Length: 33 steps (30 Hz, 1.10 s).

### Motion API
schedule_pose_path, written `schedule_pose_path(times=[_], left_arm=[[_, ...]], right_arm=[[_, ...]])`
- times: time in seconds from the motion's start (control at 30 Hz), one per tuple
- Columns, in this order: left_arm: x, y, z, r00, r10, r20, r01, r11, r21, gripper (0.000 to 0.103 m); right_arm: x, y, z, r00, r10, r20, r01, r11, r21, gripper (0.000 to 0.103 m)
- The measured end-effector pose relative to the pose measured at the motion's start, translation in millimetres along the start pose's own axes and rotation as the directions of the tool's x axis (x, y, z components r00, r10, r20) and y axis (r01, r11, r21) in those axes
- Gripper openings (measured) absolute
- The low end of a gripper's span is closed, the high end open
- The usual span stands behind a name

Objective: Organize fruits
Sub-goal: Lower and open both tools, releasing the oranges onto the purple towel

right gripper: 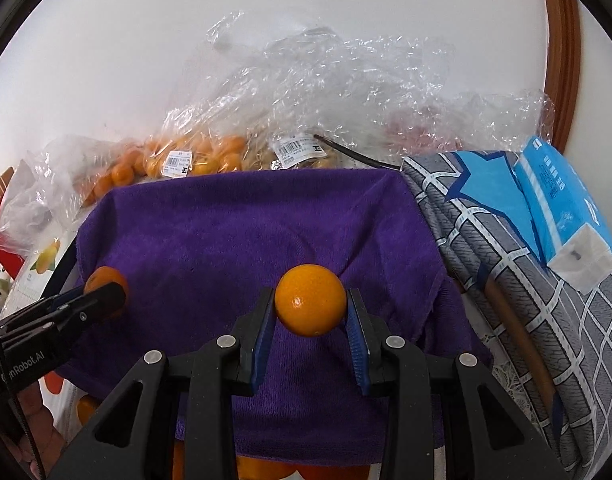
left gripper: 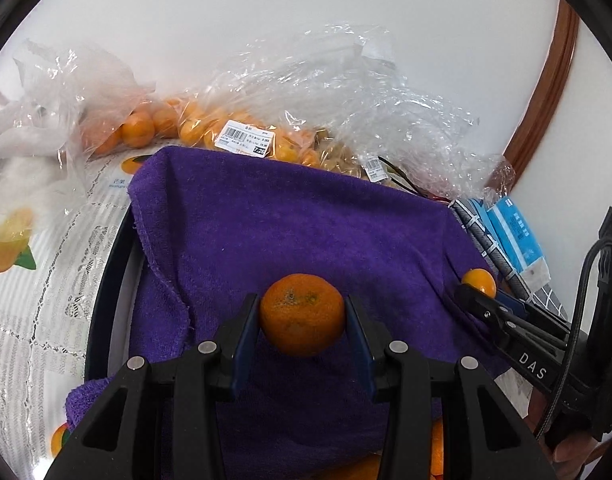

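My left gripper [left gripper: 303, 312] is shut on a dull orange tangerine [left gripper: 302, 314] and holds it above a purple towel [left gripper: 290, 224] that covers a black round tray [left gripper: 106, 280]. My right gripper [right gripper: 311, 304] is shut on a smooth bright orange [right gripper: 311, 300] over the same towel [right gripper: 246, 232]. In the left wrist view the right gripper [left gripper: 476, 286] comes in from the right with its orange [left gripper: 480, 280]. In the right wrist view the left gripper [right gripper: 106, 288] shows at the left with its tangerine [right gripper: 104, 278]. Clear bags of small oranges [left gripper: 194, 128] lie behind the towel.
Crumpled clear plastic bags [right gripper: 346, 92] pile up against the white wall. A blue tissue pack [right gripper: 562, 204] lies on a grey patterned cloth [right gripper: 506, 264] at the right. A fruit-print lace tablecloth [left gripper: 38, 280] covers the table at the left. More oranges [right gripper: 266, 468] show under the towel's near edge.
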<state>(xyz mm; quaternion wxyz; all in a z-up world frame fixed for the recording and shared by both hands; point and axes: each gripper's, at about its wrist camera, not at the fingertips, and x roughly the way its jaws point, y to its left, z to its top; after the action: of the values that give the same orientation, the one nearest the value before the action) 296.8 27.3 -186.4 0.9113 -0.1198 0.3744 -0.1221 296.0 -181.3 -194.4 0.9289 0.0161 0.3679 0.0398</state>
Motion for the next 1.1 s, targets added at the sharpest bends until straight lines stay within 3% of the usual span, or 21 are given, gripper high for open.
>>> schedule_pose_path(times=[0.53, 0.67, 0.9, 1.1], left_arm=[[6.1, 2.6, 0.4, 0.999, 0.000, -0.036, 0.000, 1.000, -0.004, 0.040], [4.3, 1.9, 0.4, 1.000, -0.008, -0.022, 0.008, 1.000, 0.001, 0.048], [1.3, -2.9, 0.0, 1.000, -0.013, -0.007, 0.013, 1.000, 0.023, 0.055], [-4.5, 3.4, 1.3, 0.999, -0.027, 0.034, 0.027, 0.999, -0.018, 0.055]], right_arm=[[13.4, 1.0, -1.5, 0.996, 0.022, -0.090, -0.022, 1.000, 0.008, 0.035], [9.3, 1.9, -1.0, 0.997, 0.021, -0.070, -0.021, 1.000, 0.003, 0.035], [-0.2, 1.6, -0.7, 0.999, 0.025, -0.036, -0.025, 1.000, -0.002, 0.052], [-15.4, 1.3, -2.5, 1.000, 0.018, 0.025, -0.018, 1.000, 0.005, 0.060]])
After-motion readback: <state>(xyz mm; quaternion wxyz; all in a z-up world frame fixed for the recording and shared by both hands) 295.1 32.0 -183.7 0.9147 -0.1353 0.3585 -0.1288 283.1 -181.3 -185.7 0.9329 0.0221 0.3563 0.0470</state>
